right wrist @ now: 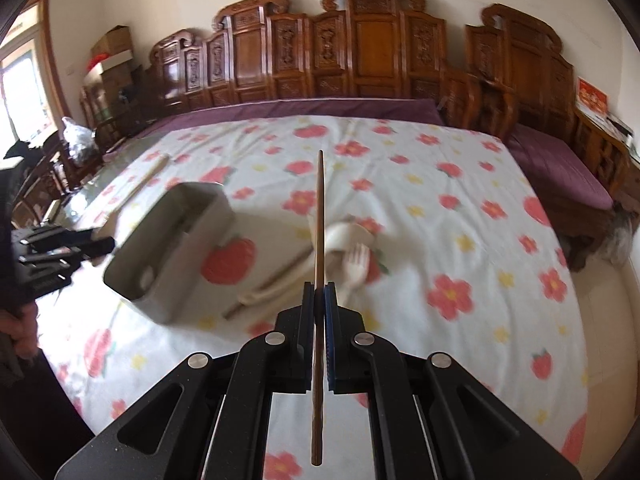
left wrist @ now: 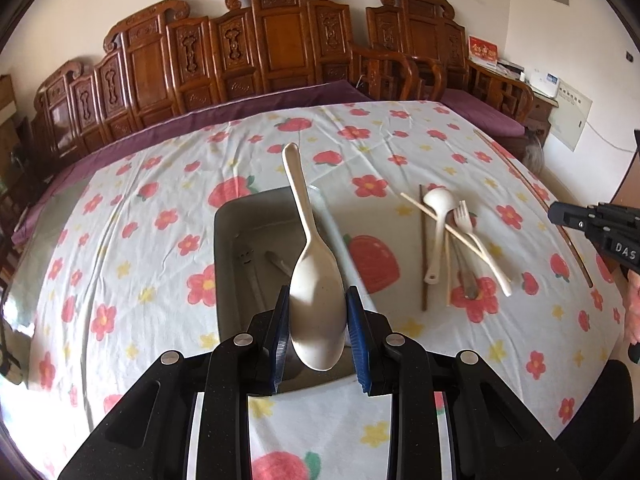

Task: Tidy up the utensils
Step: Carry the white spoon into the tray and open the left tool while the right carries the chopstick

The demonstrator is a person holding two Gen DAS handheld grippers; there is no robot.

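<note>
My left gripper (left wrist: 318,300) is shut on the bowl of a large cream rice spoon (left wrist: 316,280), handle pointing away, held above a grey rectangular bin (left wrist: 232,224). A few utensils (left wrist: 256,276) lie inside the bin. My right gripper (right wrist: 319,292) is shut on a brown wooden chopstick (right wrist: 319,216) that points forward above the table. A pile to the right of the bin holds a cream ladle (left wrist: 438,224), a cream fork (left wrist: 476,240), light chopsticks (left wrist: 456,232) and a brown chopstick (left wrist: 423,256). The bin (right wrist: 168,248) and the blurred pile (right wrist: 352,256) also show in the right wrist view.
The table wears a white cloth with red flowers (left wrist: 160,184). Carved wooden chairs (left wrist: 280,40) with purple cushions stand behind it. The right gripper (left wrist: 600,228) shows at the right edge of the left wrist view; the left gripper (right wrist: 60,248) shows at the left of the right view.
</note>
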